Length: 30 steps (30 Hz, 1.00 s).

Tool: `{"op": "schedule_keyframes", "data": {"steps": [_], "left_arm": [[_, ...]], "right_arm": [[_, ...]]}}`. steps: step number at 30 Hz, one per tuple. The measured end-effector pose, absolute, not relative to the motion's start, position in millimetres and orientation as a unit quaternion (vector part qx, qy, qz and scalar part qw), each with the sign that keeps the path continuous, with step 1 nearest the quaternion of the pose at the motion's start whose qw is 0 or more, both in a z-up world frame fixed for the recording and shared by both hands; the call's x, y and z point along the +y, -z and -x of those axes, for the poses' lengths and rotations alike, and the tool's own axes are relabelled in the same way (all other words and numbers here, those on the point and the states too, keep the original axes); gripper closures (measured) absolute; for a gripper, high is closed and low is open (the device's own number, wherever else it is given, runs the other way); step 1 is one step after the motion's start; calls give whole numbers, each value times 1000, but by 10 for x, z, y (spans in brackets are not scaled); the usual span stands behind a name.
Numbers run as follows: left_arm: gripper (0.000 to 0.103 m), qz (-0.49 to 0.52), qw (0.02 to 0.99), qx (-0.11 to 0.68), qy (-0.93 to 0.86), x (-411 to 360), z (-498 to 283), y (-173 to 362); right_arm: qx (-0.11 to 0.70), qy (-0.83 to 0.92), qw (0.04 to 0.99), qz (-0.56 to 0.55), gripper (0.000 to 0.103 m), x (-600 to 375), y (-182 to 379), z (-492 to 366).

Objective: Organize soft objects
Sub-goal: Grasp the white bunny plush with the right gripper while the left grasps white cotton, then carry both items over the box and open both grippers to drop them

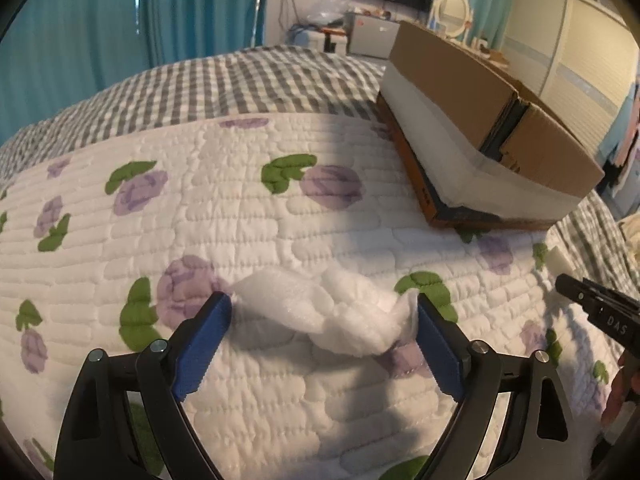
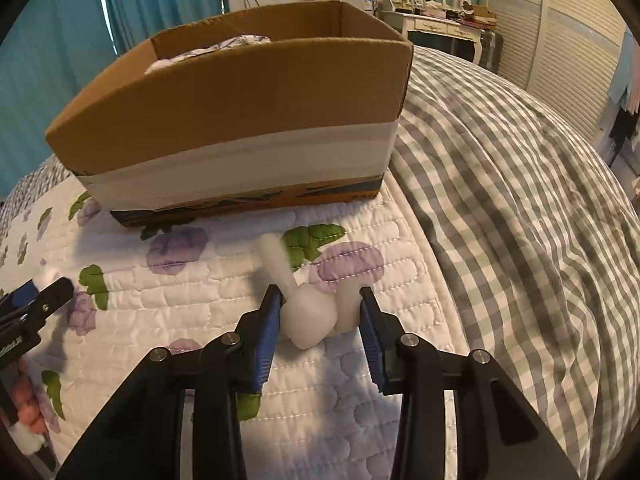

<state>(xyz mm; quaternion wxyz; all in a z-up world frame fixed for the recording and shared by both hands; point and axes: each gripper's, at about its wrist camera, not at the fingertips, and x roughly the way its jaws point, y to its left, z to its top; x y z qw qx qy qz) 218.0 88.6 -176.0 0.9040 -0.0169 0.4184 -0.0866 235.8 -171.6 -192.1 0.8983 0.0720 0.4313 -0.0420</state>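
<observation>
Left gripper (image 1: pixel 324 312) straddles crumpled white foam sheet (image 1: pixel 332 312), fingers spread wide.

Both views are fisheye w/ heavy barrel distortion: quilt (image 1: pixel 280 208) and box (image 2: pixel 240 120) edges bow, black vignette in the corners. Indoor light is soft, warm-ish, fairly dim. In the left view the quilt is brightest at centre-left and falls into grey shade toward the box side and bottom; foam (image 1: pixel 332 312) throws a soft shadow below itself. In the right view broad diagonal shadows cross the checked cover (image 2: pixel 520 200), and fingers (image 2: pixel 266 340) shade the quilt beneath. Curtains (image 1: pixel 100 28) glow teal, backlit. Background is slightly soft; the left edge of the right view is blurred.
</observation>
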Motion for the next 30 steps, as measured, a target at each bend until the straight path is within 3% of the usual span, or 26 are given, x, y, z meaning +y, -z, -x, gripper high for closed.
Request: {"op": "schedule_keyframes", "data": {"steps": [2,3,4,7,16,30], "left_arm": [[28,14,903,417,102,860,-2185,1763],[45,11,903,417,107,849,-2186,1768],[52,6,900,420,116,827,-2175,1778],[61,-10,899,419,124,775,-2160,1774],[61,-13,903,397,161,618,-1786,1422],[61,-45,945,269,179,120,-903,-195]], "right_arm": [[429,37,900,-72,65,-1709,1894,-2331],[427,35,901,-72,65,-1704,1888,-2312],[426,34,901,-72,65,-1697,1880,-2295],[425,28,902,-68,65,-1706,1863,-2233],[401,-3,915,-46,65,-1608,1450,-1926],[268,-58,961,-16,65,-1508,-198,-1230]]}}
